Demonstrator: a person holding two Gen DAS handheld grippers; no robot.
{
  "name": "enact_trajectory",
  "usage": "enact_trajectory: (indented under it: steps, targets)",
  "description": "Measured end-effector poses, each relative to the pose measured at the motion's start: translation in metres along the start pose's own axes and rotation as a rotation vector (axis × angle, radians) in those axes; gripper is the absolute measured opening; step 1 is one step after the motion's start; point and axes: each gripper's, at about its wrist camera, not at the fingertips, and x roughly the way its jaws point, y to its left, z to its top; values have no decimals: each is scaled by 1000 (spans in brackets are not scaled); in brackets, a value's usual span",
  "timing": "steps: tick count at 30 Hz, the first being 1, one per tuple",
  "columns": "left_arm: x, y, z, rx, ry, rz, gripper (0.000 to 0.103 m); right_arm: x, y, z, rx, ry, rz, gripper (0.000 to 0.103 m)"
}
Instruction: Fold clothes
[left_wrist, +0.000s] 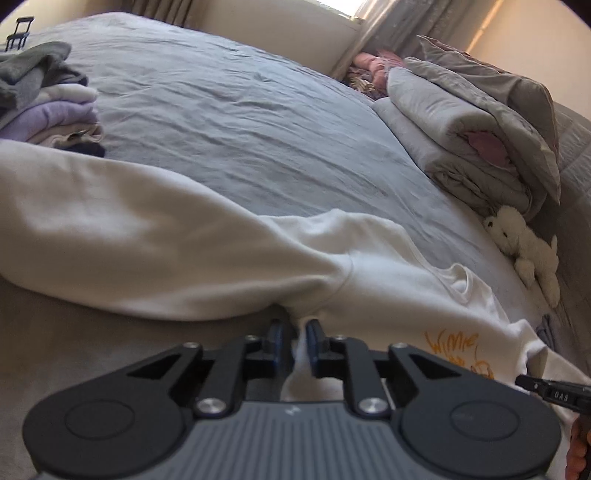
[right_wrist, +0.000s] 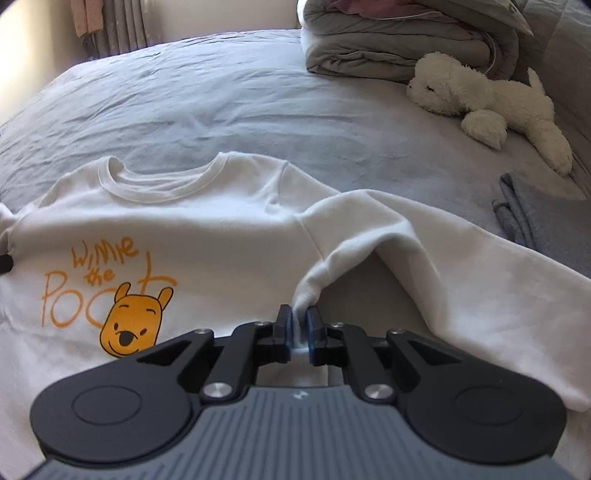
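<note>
Fabric of the white sweatshirt (right_wrist: 229, 229) sits pinched in each nearly closed hand-held gripper, left (left_wrist: 298, 326) and right (right_wrist: 299, 314).

A white sweatshirt (right_wrist: 221, 221) lies face up across the grey bed, its ribbed round collar on the far side from the right gripper (right_wrist: 299, 321) and an orange bear-face print with orange lettering to that gripper's left. A pinch of white fabric at each underarm stands between each gripper's 2 pads, and 1 long sleeve stretches left from the left gripper (left_wrist: 297, 334).
</note>
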Motion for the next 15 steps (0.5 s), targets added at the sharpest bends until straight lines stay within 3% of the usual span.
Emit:
enact_trajectory:
  steps: [6,7,8,11,15]
  targets:
    - [-35,-10,19,88,-88,11,19,-35,-16,7,15,-98,42,21]
    - [-41,-11,24,100,-110,10,20,-41,-19,9,16,-124,45,29]
    - [-43,-13,31,120,-125,7,25,-45,-22,12,23,-145,47,36]
    - [-32,-21,51,170,-130,-9,49,-39,-33,28,26,-166,65,37]
    - [12,-29,71,166,-81,-33,51,-3,-37,56,-17,-128,110,37]
